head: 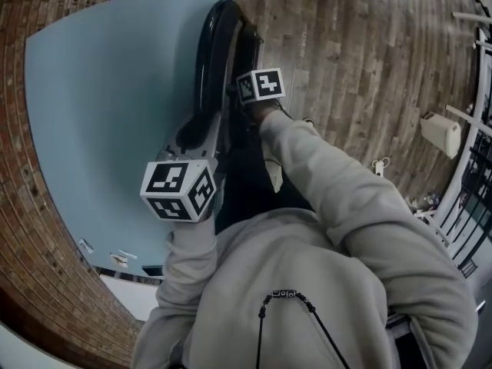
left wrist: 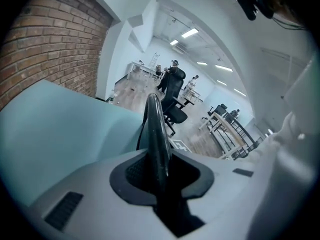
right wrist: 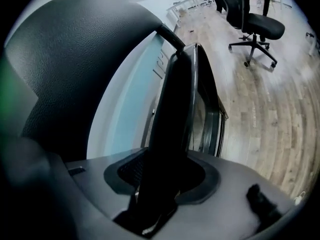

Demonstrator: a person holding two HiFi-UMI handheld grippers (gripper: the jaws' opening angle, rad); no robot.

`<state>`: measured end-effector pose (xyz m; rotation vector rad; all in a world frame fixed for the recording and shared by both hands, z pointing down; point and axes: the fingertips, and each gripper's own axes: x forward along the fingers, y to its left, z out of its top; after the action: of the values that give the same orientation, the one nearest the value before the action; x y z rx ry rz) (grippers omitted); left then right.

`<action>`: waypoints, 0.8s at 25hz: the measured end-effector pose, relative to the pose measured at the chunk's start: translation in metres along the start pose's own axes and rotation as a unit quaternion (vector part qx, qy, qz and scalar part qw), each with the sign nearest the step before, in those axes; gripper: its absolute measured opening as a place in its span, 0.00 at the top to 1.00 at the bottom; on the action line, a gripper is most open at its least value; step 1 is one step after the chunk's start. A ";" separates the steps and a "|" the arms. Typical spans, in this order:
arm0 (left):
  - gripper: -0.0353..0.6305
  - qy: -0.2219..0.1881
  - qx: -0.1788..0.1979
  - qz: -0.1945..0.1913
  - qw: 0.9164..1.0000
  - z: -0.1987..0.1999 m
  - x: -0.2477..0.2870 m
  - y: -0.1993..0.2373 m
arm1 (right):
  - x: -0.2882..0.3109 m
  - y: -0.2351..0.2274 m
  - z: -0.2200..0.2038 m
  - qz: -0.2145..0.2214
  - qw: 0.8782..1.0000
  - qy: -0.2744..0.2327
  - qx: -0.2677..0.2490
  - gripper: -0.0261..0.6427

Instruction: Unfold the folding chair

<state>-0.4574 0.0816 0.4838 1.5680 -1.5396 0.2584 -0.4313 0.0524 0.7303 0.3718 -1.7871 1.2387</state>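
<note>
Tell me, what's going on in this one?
A person holds a gripper in each hand, both clamped on a black folding chair that is folded up next to a pale blue panel. The left gripper is closed on a thin edge of the chair, and the right gripper on a thicker black part. The chair is not yet unfolded.

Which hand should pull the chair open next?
Right, probably: the right tool grips the chair part on the floor side. The left tool grips the rim beside the blue board, so it can only steady.
</note>
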 end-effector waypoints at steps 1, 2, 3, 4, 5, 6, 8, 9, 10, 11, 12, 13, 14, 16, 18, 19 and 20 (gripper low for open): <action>0.81 -0.002 -0.002 0.003 1.000 -0.001 -0.001 0.000 | 0.000 0.000 -0.001 0.006 1.000 -0.001 -0.003 0.71; 0.81 -0.002 -0.003 0.005 1.000 -0.001 0.000 0.000 | -0.001 -0.002 -0.002 0.008 1.000 -0.001 -0.003 0.71; 0.81 -0.001 -0.003 0.004 1.000 0.000 0.001 -0.001 | -0.004 -0.006 -0.002 0.005 1.000 -0.001 -0.003 0.72; 0.81 -0.001 -0.006 0.002 1.000 0.000 0.002 -0.002 | -0.008 -0.010 -0.002 0.000 1.000 0.002 -0.002 0.72; 0.81 -0.001 -0.009 -0.001 1.000 -0.001 0.003 -0.003 | -0.013 -0.014 -0.003 -0.003 1.000 0.008 0.001 0.73; 0.81 -0.002 -0.013 -0.004 1.000 -0.002 0.003 -0.005 | -0.018 -0.019 -0.005 -0.003 1.000 0.013 0.005 0.74; 0.81 -0.002 -0.018 -0.010 1.000 -0.005 0.005 -0.010 | -0.029 -0.032 -0.014 0.005 1.000 0.020 0.018 0.75; 0.81 -0.002 -0.020 -0.011 1.000 -0.006 0.006 -0.014 | -0.035 -0.040 -0.017 0.010 0.999 0.020 0.025 0.75; 0.81 -0.002 -0.020 -0.013 1.000 -0.006 0.008 -0.018 | -0.042 -0.049 -0.018 0.015 0.999 0.018 0.030 0.76; 0.81 -0.003 -0.021 -0.015 1.000 -0.006 0.011 -0.023 | -0.050 -0.060 -0.020 0.019 0.999 0.016 0.036 0.76; 0.81 -0.003 -0.023 -0.018 1.000 -0.007 0.013 -0.029 | -0.059 -0.071 -0.021 0.024 0.999 0.015 0.044 0.77; 0.81 -0.003 -0.026 -0.021 0.999 -0.008 0.016 -0.036 | -0.068 -0.084 -0.024 0.029 0.998 0.015 0.051 0.77; 0.81 -0.003 -0.029 -0.023 0.999 -0.011 0.019 -0.042 | -0.076 -0.096 -0.028 0.035 0.998 0.017 0.056 0.77; 0.81 0.002 -0.035 -0.028 0.999 -0.016 0.023 -0.052 | -0.089 -0.121 -0.038 0.053 0.996 0.021 0.063 0.77; 0.81 0.005 -0.036 -0.031 0.999 -0.019 0.029 -0.058 | -0.100 -0.143 -0.044 0.076 0.995 0.020 0.065 0.76; 0.81 0.005 -0.036 -0.032 0.999 -0.020 0.033 -0.061 | -0.105 -0.154 -0.045 0.087 0.994 0.018 0.063 0.76; 0.81 0.004 -0.037 -0.032 0.999 -0.020 0.037 -0.065 | -0.110 -0.165 -0.044 0.098 0.993 0.014 0.060 0.76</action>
<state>-0.3839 0.0586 0.4928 1.5529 -1.4738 0.1702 -0.2383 -0.0102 0.7435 0.2489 -1.7614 1.4875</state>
